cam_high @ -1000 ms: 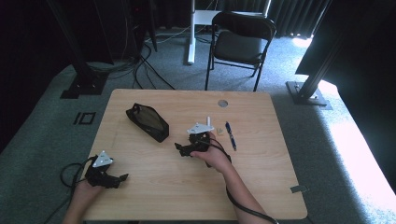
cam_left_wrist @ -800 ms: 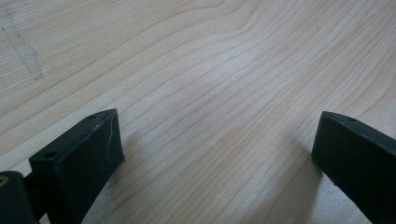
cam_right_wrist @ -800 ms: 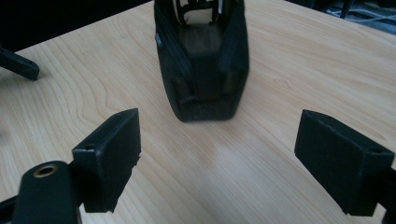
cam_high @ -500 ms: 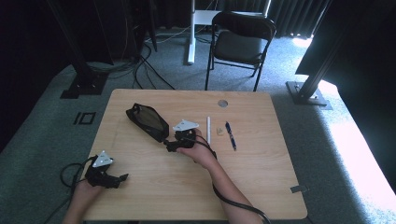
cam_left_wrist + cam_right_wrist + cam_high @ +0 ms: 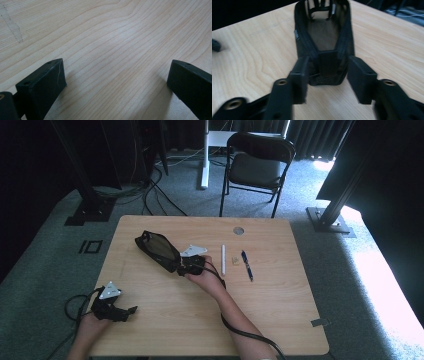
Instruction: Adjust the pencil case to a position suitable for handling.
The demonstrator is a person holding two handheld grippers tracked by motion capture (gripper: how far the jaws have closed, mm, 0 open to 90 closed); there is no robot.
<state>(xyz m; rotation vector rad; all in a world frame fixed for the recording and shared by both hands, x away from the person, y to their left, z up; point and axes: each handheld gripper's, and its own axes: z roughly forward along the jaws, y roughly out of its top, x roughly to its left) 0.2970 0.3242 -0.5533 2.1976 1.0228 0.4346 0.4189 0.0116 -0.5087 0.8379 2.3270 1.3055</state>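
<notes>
Two jaws of the right hand-held gripper, just closing, bracket the near end of the black mesh pouch lying on the worktop without visibly pinching it yet, so squeezing squarely on the stiff seam should hold best.

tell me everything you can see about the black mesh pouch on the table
The black mesh pouch is a long, narrow soft case with see-through netting sides, a thick woven edge band and a small tab at its near end. It lies flat and slantwise on the wooden table, left of a white pen. The right gripper has its fingers on either side of the near end; the left one looks to touch, the right stands just clear. The jaws have just been closing.
</notes>
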